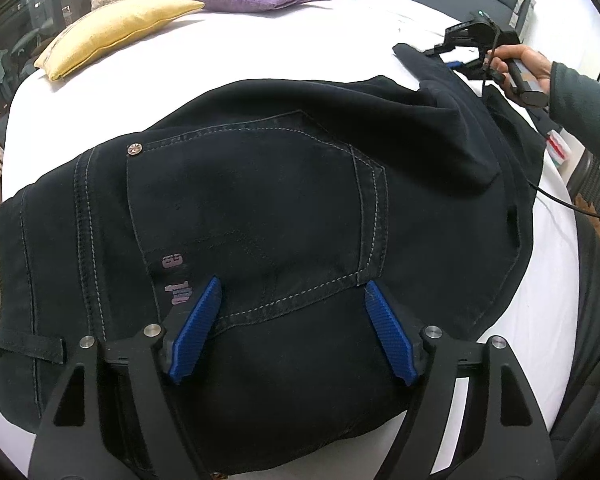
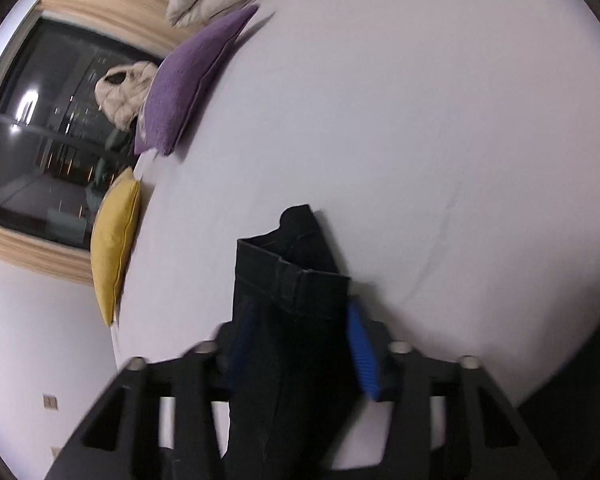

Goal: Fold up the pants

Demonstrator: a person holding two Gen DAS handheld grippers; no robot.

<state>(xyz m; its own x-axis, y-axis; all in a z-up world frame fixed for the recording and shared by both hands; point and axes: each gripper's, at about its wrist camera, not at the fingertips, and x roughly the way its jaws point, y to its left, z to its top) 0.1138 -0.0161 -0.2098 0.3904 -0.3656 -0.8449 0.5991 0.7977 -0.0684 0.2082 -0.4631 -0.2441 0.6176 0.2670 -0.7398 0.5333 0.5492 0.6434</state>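
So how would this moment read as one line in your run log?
step: fold pants | left tool: open over seat | right tool: shut on leg hem | surface: bed

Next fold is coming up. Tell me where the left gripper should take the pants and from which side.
Probably the waistband edge of the pants, from above: the left gripper hovers open over the back pocket, where the cloth lies flat. A thick edge gives more bite.
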